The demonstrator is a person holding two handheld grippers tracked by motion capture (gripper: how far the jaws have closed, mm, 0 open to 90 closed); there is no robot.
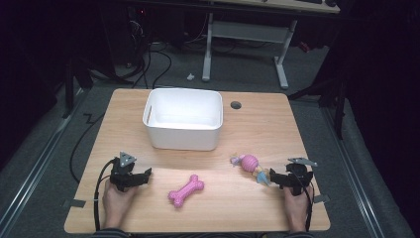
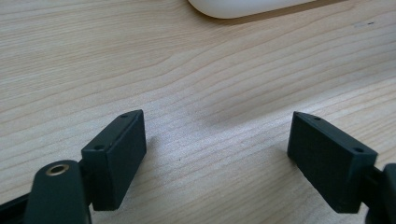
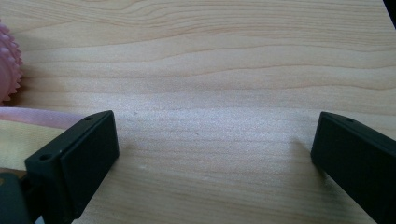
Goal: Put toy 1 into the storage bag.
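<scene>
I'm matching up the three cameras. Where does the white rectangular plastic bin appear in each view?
High view: the white rectangular plastic bin stands at centre, on the far half of the wooden table.
Left gripper view: its rounded bottom edge cuts the top edge, right of centre.
Right gripper view: the bin is not in it.
Shared landmark: the table's light wood grain.
</scene>
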